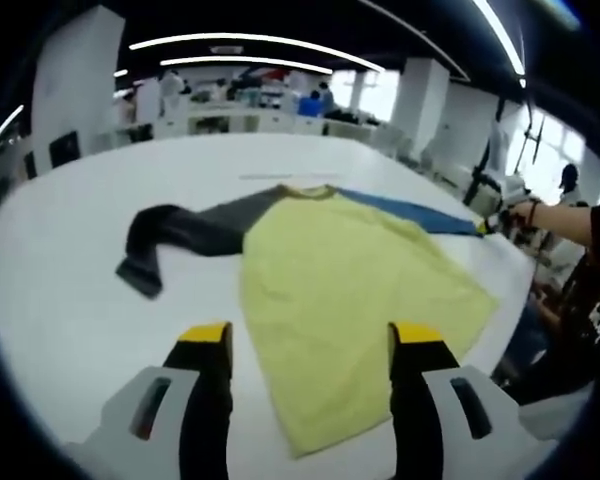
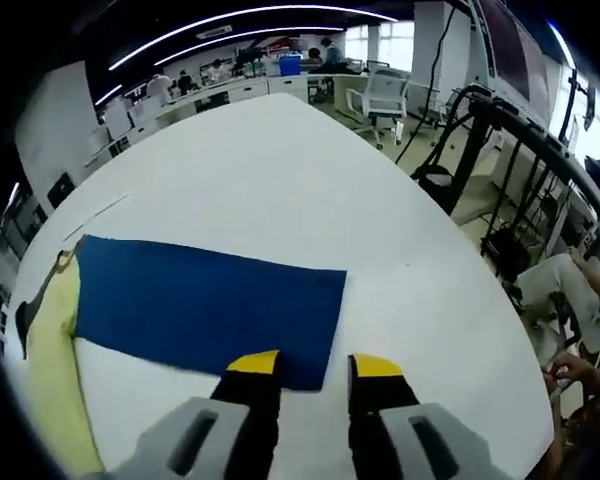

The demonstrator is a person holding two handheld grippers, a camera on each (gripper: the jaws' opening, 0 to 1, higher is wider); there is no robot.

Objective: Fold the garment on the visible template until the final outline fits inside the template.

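A long-sleeved garment lies flat on the white table. Its body is yellow, one sleeve is dark grey and bent, and the other is blue and stretched out straight. My left gripper hovers open over the yellow body near its hem. My right gripper is open at the cuff end of the blue sleeve, whose lower corner lies between the yellow-tipped fingers. In the left gripper view the right gripper shows at the sleeve's far end, held by a person's hand.
A thin faint line marks the table beyond the collar. The table's curved edge runs close on the right, with chairs and dark metal frames beyond. Desks and people stand at the back. A person's arm reaches in.
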